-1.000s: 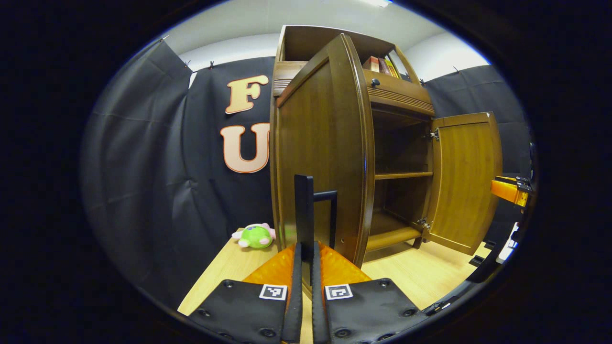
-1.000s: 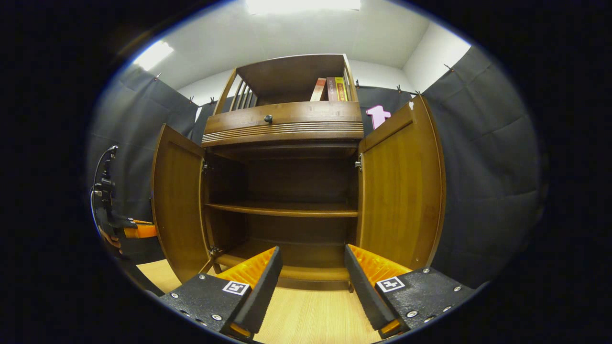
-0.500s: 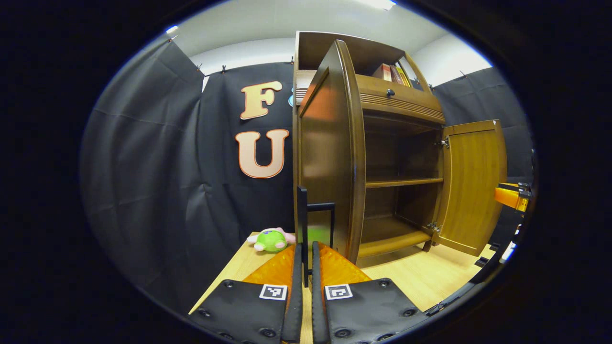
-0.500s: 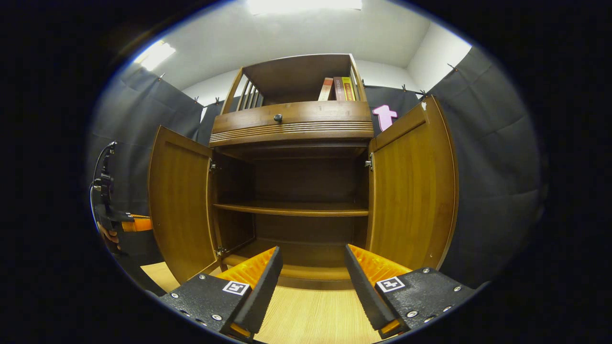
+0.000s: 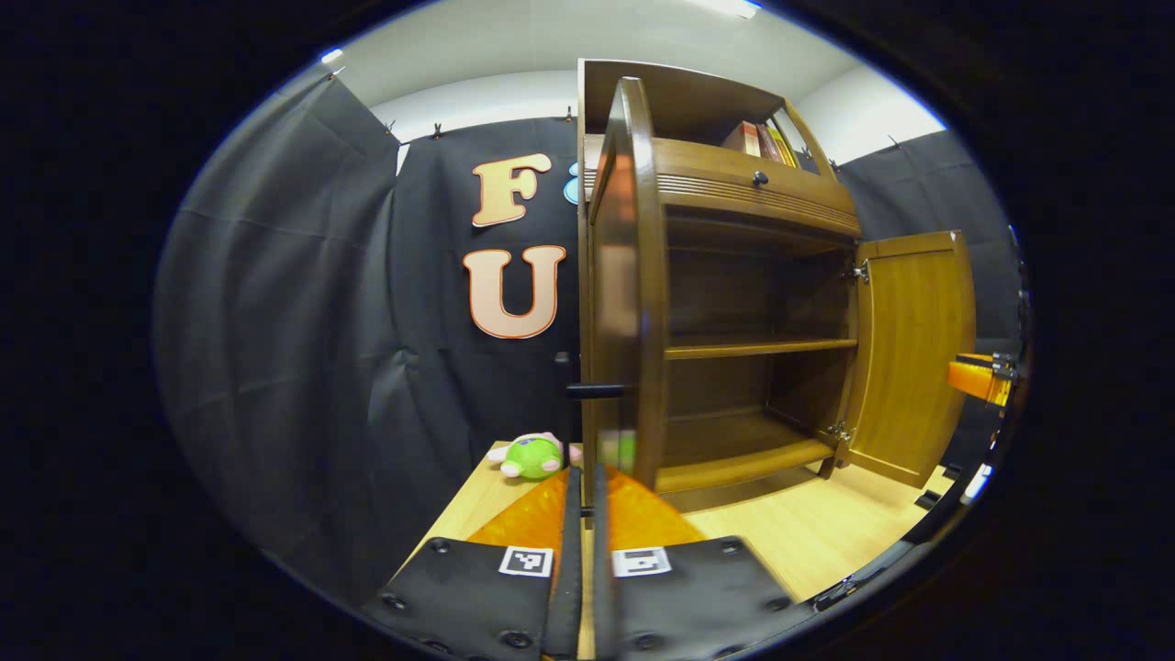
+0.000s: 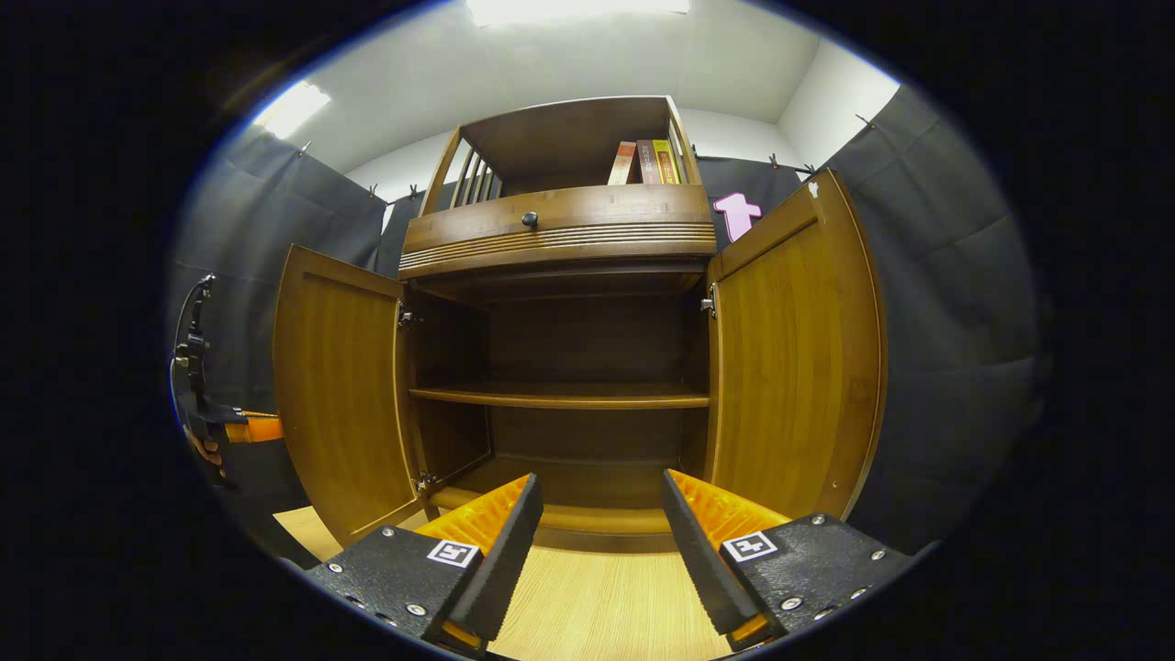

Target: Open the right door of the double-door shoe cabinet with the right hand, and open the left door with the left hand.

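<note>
Standing wide open, both glossy brown wooden doors are seen.
Left tongs [image 5: 580, 496] are clamped on the left door's handle [image 5: 595, 391]; right tongs [image 6: 601, 514] gape, empty.

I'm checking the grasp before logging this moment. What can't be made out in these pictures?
- Left tool, left gripper view: its near-shut fingers hide the lower part of the handle, so whether they clamp it is unclear.
- Same tool, right gripper view: mostly hidden behind the left door.
- Books, right gripper view: titles too small.
</note>
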### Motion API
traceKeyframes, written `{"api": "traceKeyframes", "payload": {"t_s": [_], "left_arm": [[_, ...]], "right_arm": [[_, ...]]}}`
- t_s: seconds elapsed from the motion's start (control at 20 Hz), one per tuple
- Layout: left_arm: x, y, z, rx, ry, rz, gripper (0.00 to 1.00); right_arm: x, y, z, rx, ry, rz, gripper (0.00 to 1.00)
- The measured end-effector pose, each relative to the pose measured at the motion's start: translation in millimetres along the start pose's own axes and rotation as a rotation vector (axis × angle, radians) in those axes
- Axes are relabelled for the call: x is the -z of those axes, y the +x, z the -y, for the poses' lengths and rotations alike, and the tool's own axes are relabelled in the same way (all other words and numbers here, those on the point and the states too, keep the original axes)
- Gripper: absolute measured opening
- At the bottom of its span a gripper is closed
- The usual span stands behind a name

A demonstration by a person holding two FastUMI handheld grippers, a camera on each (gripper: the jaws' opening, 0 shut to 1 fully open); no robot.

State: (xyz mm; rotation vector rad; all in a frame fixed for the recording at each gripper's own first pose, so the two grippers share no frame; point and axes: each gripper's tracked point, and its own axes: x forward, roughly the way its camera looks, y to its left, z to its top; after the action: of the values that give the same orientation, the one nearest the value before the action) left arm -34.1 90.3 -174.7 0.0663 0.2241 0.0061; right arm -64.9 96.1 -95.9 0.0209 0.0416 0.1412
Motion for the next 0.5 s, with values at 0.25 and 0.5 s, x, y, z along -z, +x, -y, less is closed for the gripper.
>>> {"api": "traceKeyframes", "payload": {"t_s": [0.25, 0.5], "left_arm": [[-18.2, -24.6, -25.2, -0.068, -0.028, 0.039, 0.08], [-42.4, -44.2, -9.9, -0.042, -0.079, 0.066, 0.03]], "right_arm": [[-2.0, 4.0, 1.5, -0.006, 0.002, -0.002, 0.92], [-7.8, 10.9, 4.5, -0.009, 0.012, -0.010, 0.92]]}}
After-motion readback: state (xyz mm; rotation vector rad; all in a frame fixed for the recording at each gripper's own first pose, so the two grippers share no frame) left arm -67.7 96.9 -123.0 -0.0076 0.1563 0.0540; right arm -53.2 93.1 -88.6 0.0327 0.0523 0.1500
